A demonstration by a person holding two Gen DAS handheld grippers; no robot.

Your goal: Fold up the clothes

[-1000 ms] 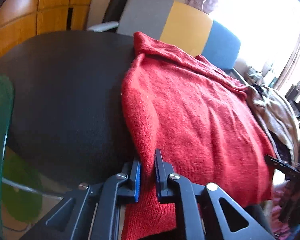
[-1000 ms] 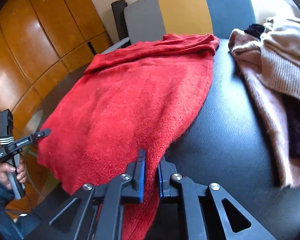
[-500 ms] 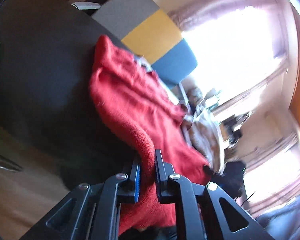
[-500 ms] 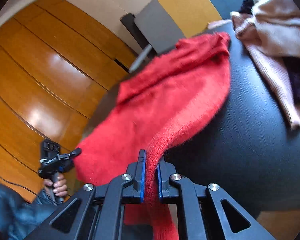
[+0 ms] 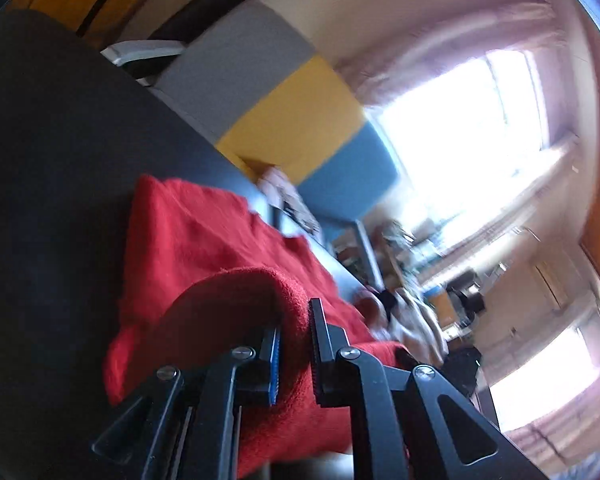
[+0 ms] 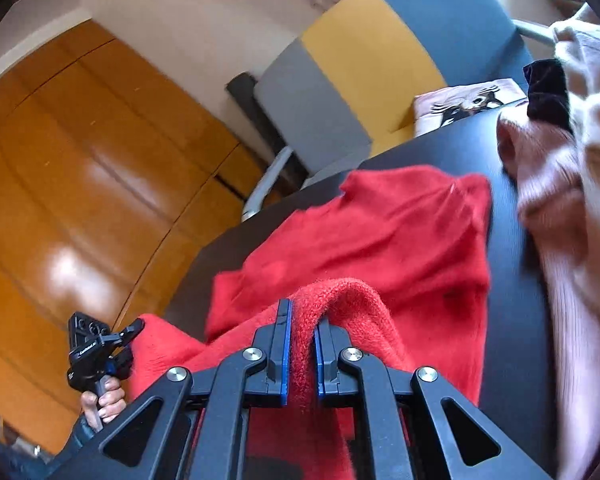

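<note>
A red knitted sweater (image 5: 204, 240) lies on a black table (image 5: 48, 152). My left gripper (image 5: 294, 336) is shut on its near hem, and the lifted edge arches over toward the far part. In the right wrist view the same sweater (image 6: 384, 236) shows, and my right gripper (image 6: 300, 336) is shut on the other hem corner, held above the table (image 6: 512, 320). The left gripper (image 6: 118, 336) shows there at lower left, held in a hand, with red cloth in it.
A pile of pale pink and beige clothes (image 6: 572, 208) lies on the table right of the sweater. A chair with grey, yellow and blue back panels (image 6: 364, 60) stands behind the table. Wooden wall panels (image 6: 80, 168) are on the left.
Both grippers have lifted the sweater's near hem and carried it forward over the garment. The far part of the sweater now looks shorter and bunched.
</note>
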